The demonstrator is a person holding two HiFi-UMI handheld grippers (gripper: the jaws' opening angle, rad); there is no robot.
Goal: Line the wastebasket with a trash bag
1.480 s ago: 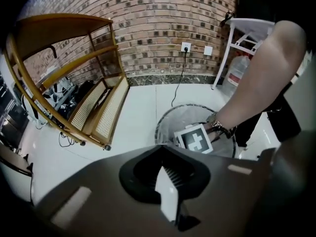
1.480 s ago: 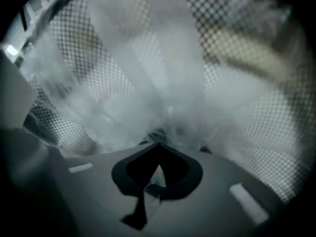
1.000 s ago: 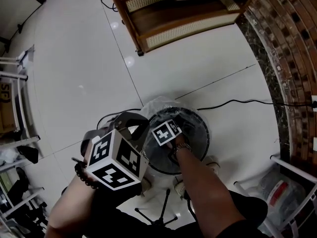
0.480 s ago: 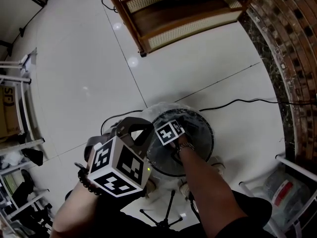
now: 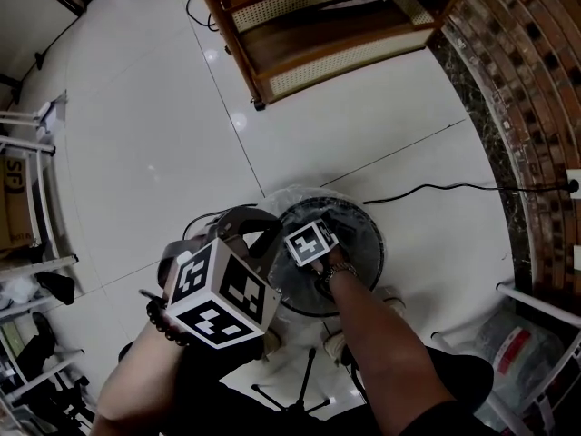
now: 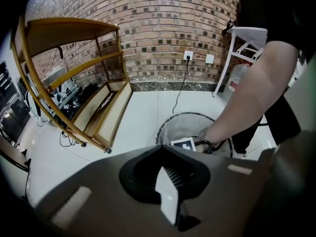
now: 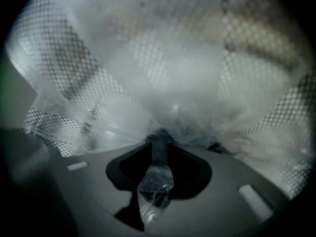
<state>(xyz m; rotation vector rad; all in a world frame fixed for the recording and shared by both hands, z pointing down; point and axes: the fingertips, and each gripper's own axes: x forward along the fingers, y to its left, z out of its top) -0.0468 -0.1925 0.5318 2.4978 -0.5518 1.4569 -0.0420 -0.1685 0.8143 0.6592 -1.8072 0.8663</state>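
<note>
Since the earlier head view almost nothing has changed place. The one real change is at the right gripper (image 7: 159,147), whose fingers have just been opening. They now stand a little apart, with a crumpled strip of the trash bag (image 7: 197,73) lying loose between them and no longer pinched. That gripper reaches down inside the wastebasket (image 5: 368,243), which stands on the floor (image 5: 154,134) just in front of the person's feet, well clear of the wooden bench (image 5: 309,25) along the far edge. Clear film bunches against the mesh wall all round the fingers, and some of it is draped over the far-left rim.

The left gripper (image 6: 164,174) hangs above and beside the basket, its fingers pressed together on nothing.

The step in hand looks like seating the bag at the bottom and letting it go. To do it well:
- The right fingers should spread fully before lifting, so the strip slips free and does not ride up with them.
- The lift should be straight, away from the mesh.
- The idle left gripper could pin the film at the rim to keep the bag from pulling back out.
- After that the mouth wants folding over the rim all the way round, since only part seems draped so far.
</note>
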